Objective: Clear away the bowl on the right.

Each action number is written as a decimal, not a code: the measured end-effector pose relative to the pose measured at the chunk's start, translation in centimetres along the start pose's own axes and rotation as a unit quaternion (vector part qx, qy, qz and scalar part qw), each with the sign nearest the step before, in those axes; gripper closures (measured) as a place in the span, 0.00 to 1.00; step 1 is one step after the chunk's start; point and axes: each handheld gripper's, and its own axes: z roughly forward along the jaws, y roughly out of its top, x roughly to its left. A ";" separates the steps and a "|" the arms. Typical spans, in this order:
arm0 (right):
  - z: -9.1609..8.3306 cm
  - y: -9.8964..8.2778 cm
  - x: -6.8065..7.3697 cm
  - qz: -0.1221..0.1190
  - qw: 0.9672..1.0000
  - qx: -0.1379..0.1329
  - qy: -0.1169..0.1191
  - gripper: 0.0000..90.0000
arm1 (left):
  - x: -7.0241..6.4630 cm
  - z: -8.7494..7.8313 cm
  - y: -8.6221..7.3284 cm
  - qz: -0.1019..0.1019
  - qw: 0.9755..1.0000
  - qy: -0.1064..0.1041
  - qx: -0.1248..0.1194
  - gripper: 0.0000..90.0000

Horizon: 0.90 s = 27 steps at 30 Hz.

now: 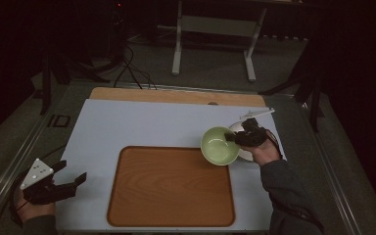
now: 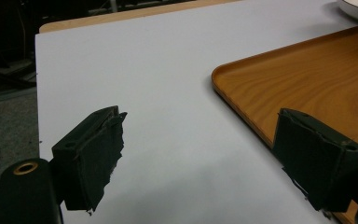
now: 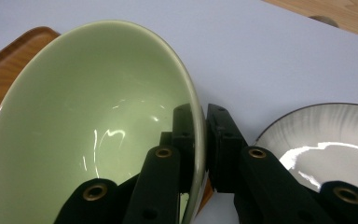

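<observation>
Pinching the rim of the green bowl [image 3: 88, 126], the right gripper [image 3: 204, 140] had its jaws closed on the wall, one inside, one outside. The bowl hung tilted at the wooden tray's [image 1: 171, 188] far right corner, beside a white plate [image 3: 326, 140]. The left gripper [image 2: 200, 158] stood wide open, holding nothing. No readable writing was visible.

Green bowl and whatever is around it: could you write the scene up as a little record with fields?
held thing: green bowl, its wall pinched by the right claw, one jaw inside, one outside
bowl position: tilted, by the tray's far right corner
tray: wooden, bare
nearby: white plate on the white sheet, beside the bowl
left claw: open, nothing between its jaws, left of the tray
</observation>
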 end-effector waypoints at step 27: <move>1.5 0.7 2.8 -0.022 0.999 0.001 0.032 0.92 | 0.0 0.0 0.0 0.001 1.000 0.000 -0.002 0.18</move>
